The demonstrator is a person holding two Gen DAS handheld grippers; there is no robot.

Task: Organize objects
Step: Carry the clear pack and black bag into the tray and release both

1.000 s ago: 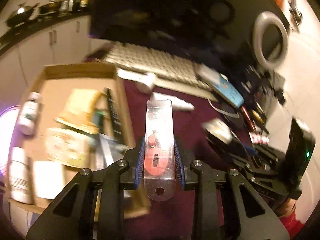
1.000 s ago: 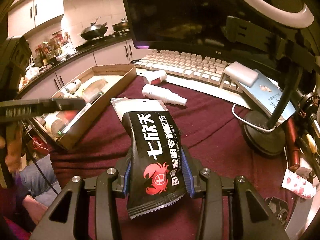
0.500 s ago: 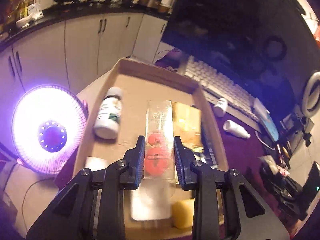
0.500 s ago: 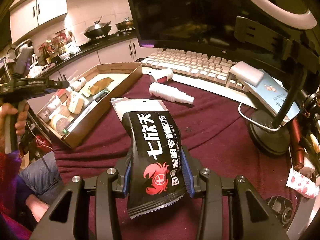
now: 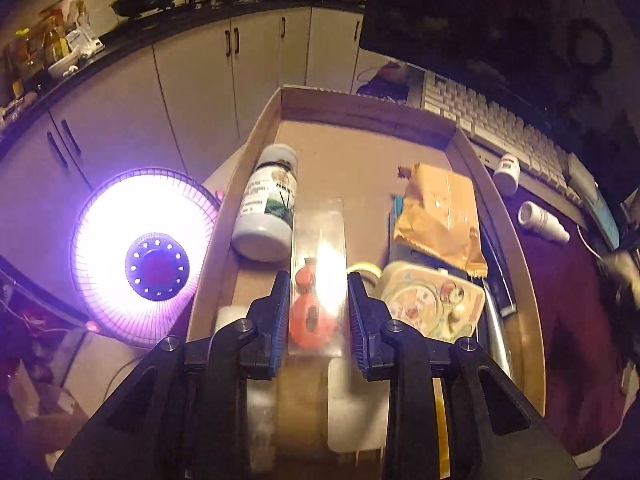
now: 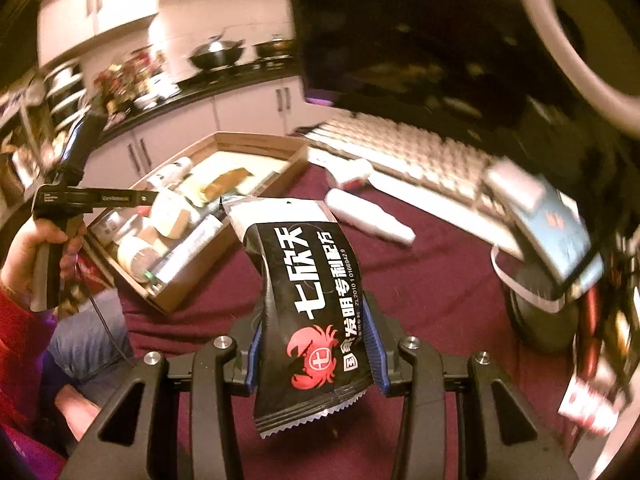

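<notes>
Cardboard tray (image 5: pixel 256 148), the collecting place, lies directly below and ahead of the left gripper (image 5: pixel 318 300), whose jaws are nearly closed on a clear plastic packet (image 5: pixel 320 240) with a red item inside. The packet is held above the tray floor, in the gap between a white bottle (image 5: pixel 270 204) just to its left and a round patterned tub (image 5: pixel 432 304) just to its right.

A black sachet (image 6: pixel 312 308) printed with a red crab is pinched at mid-width by the right gripper (image 6: pixel 314 354), above the maroon cloth (image 6: pixel 440 288), with the tray well off to the front left.

Risks, as judged: the gap is narrow, so the packet could be set down across the bottle, which lies on its side and might be rolled. The packet is slick and held only by its lower part, so it could tilt or slip. The sachet is limp and buckled in the jaws, and could be dragged loose in a quick swing.

Counted outside the tray: two white bottles on the cloth (image 6: pixel 368 220), one keyboard (image 6: pixel 408 152). Inside, in the left view: one bottle, one tub, one tan pouch (image 5: pixel 436 208); the rest cannot be told apart.
</notes>
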